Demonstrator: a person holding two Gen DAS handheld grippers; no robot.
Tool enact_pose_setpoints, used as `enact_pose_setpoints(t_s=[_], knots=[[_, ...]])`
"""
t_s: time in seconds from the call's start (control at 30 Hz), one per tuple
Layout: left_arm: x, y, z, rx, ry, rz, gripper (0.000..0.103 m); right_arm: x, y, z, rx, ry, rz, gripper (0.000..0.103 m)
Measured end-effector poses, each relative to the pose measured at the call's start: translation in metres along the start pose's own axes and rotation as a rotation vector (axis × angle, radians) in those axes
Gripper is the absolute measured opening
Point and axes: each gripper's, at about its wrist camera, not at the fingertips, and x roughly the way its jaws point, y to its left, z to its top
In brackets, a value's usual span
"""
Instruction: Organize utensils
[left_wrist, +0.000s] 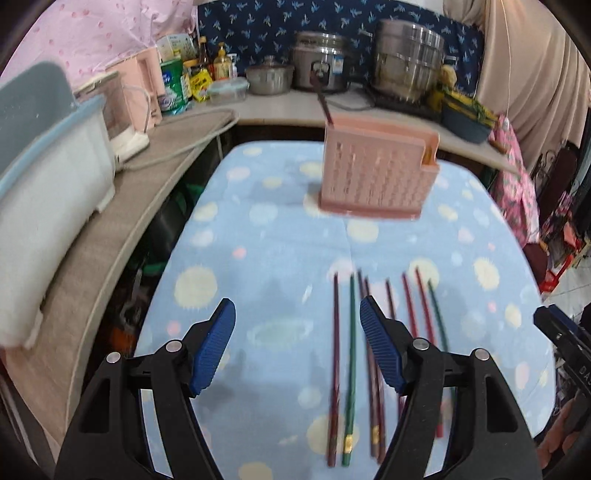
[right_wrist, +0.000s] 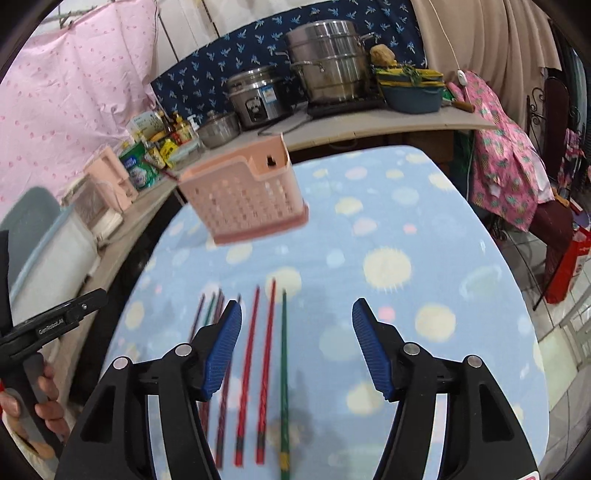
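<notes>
Pink holder (left_wrist: 376, 173): one, holding one utensil. Chopsticks (left_wrist: 351, 354): eight, flat on cloth (left_wrist: 258, 258). Left gripper (left_wrist: 297, 354), right gripper (right_wrist: 295, 350): jaws spread, nothing between pads.

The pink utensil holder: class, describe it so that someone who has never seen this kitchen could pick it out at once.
Start at the table with the blue spotted cloth. At its far end, beyond the row of chopsticks lying flat, stands the pink utensil holder. It is the only upright thing on the cloth: a slotted plastic box with one dark handle sticking out of its top.
</notes>
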Motion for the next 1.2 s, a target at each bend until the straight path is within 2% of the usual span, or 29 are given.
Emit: enact_pose_setpoints(t_s=[0.27, 0.5, 0.8, 1.0, 1.2], knots=[[0.017, -0.002, -0.071, 0.002, 0.094, 0.006, 0.066, -0.002, 0.005, -0.069, -0.05, 0.062, -0.029, 0.06], [0.026, -0.003, -0.103, 0.021, 0.135, 0.014, 0.071, 0.009, 0.013, -0.107, -0.085, 0.109, -0.05, 0.06], [0.03, 0.0, -0.122, 0.019, 0.143, 0.044, 0.071, 0.016, 0.022, -0.123, -0.115, 0.123, -0.068, 0.048], [0.032, 0.004, -0.128, -0.013, 0.165, 0.033, 0.071, 0.016, 0.024, -0.125, -0.121, 0.124, -0.067, 0.041], [0.032, -0.003, -0.131, 0.029, 0.162, 0.022, 0.071, 0.019, 0.027, -0.128, -0.125, 0.136, -0.061, 0.034]])
